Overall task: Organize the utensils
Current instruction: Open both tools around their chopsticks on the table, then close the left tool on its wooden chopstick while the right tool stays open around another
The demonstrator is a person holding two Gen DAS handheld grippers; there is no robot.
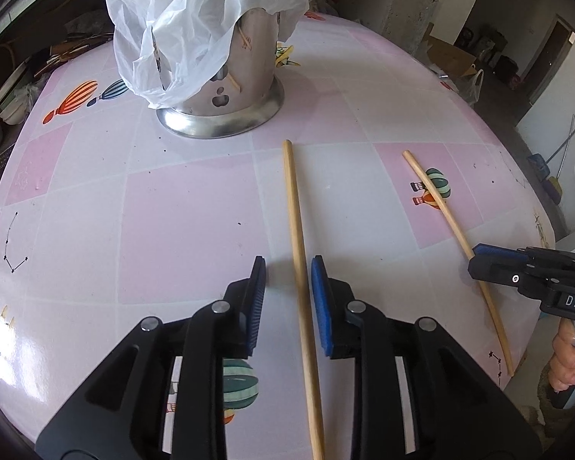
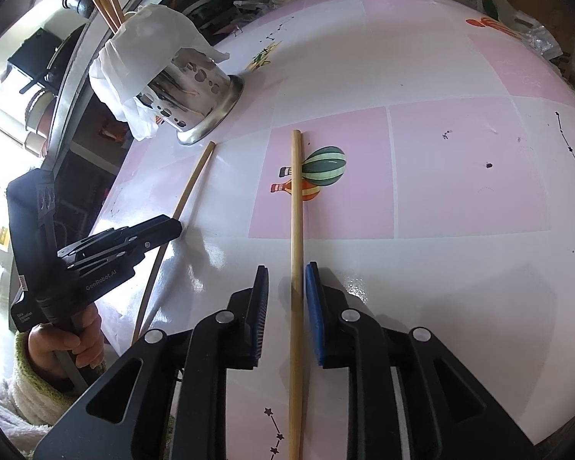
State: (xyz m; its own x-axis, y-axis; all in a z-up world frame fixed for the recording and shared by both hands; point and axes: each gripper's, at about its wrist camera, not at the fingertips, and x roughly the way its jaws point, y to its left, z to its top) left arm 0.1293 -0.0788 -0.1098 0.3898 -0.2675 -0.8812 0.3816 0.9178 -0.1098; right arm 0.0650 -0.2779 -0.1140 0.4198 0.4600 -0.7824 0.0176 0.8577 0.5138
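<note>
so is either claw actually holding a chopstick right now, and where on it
Neither. Each chopstick lies on the table between open pads, near its thicker end, with a gap on both sides.

Black tongs (image 1: pixel 287 268) with ribbed blue pads (image 2: pixel 313 306); fuzzy cream-green sleeve (image 2: pixel 23 375).

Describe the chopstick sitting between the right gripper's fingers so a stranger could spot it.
Start at the steel holder wrapped in white plastic on the pink table. Two wooden chopsticks lie nearby. The right chopstick crosses the green balloon print; the other chopstick lies on plain tablecloth.
</note>
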